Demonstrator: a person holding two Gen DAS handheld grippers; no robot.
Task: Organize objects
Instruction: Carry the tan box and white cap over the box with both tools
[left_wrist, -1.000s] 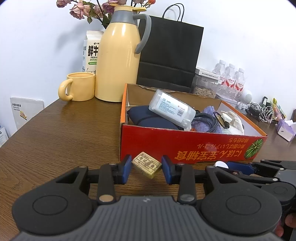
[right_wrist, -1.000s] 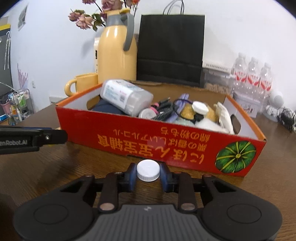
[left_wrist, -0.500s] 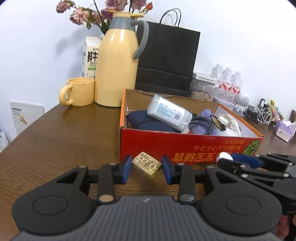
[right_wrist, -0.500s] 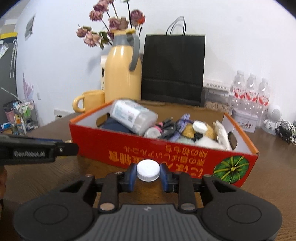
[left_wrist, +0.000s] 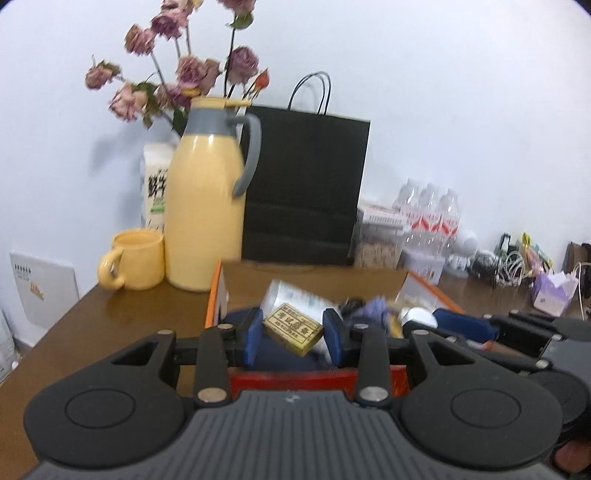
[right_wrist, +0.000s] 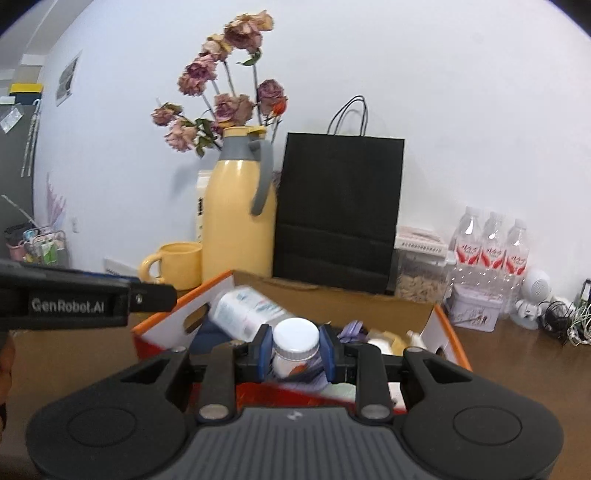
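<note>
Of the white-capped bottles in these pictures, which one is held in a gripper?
The small white-capped bottle between the right gripper fingers, above the red box. The three water bottles stand by the wall.

We face a plain white wall (left_wrist: 443, 110), evenly lit, with soft shadows of dried flowers (right_wrist: 225, 107) thrown on it behind a yellow jug (left_wrist: 207, 218). Below it runs a dark brown wooden bench (left_wrist: 122, 317) whose grain shows at the left. Against the wall stand a black paper bag (right_wrist: 338, 210) and three water bottles (right_wrist: 491, 247). At the far left of the right view we see a grey panel (right_wrist: 16, 147) and a small wire rack of bottles (right_wrist: 44, 247). A white box (left_wrist: 44, 291) leans low on the wall.
</note>
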